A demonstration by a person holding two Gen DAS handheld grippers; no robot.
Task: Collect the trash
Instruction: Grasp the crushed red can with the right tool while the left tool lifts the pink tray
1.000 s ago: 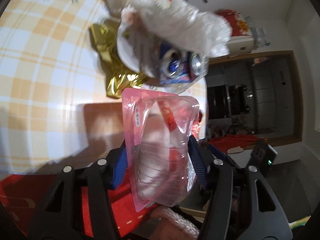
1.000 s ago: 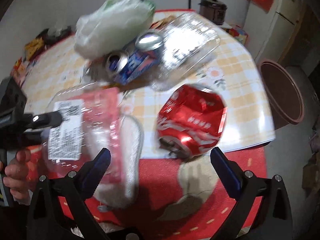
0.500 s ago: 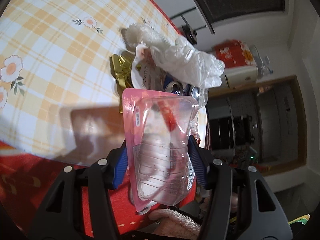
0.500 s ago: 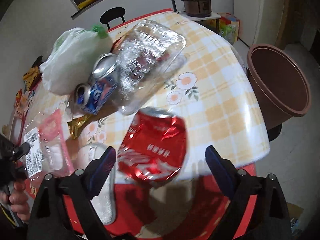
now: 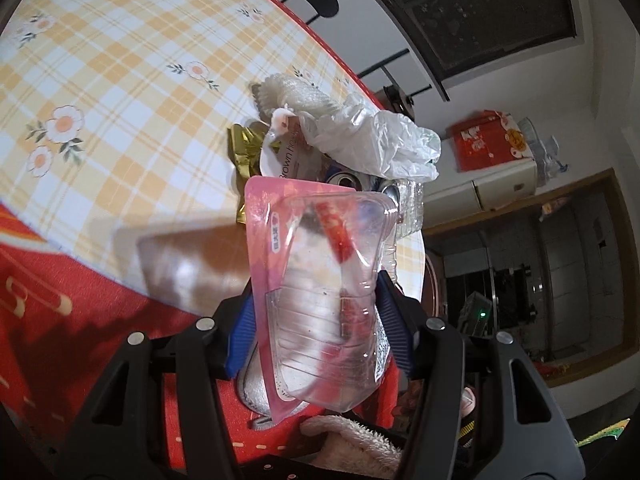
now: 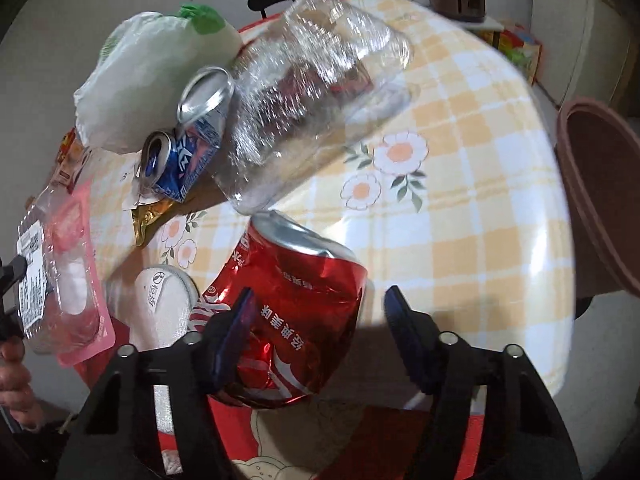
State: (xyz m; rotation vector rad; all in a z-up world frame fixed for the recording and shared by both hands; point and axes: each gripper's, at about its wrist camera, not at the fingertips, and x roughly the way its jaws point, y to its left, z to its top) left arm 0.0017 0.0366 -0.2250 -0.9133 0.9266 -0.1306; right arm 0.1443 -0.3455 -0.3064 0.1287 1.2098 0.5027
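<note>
On the yellow-and-white checked desk [image 6: 472, 216] with flower prints, near its front edge, we see the trash pile. Left gripper [image 5: 316, 324] is clenched on a clear plastic blister pack with pink card backing [image 5: 320, 280], both blue pads pressing its sides, pack lifted off the desk; the right wrist view shows the same pack [image 6: 60, 276] at far left. Right gripper [image 6: 320, 324] straddles a crushed red soda can [image 6: 292, 312] at the desk edge; its jaws have just been closing, the can sits between them, left pad at the can's side, right pad apart from it with a visible gap, so not clamped yet. Behind the can lies a clear crumpled plastic container [image 6: 316, 112], touching it at the top. Beside that we note a crushed blue-and-white can [image 6: 188, 148], a white plastic bag with green tip [image 6: 148, 80] and a gold foil wrapper [image 6: 154, 216]. A round white lid [image 6: 164, 300] sits just left of the red can. A brown round bin [image 6: 600, 200] stands off the desk's right side.
</note>
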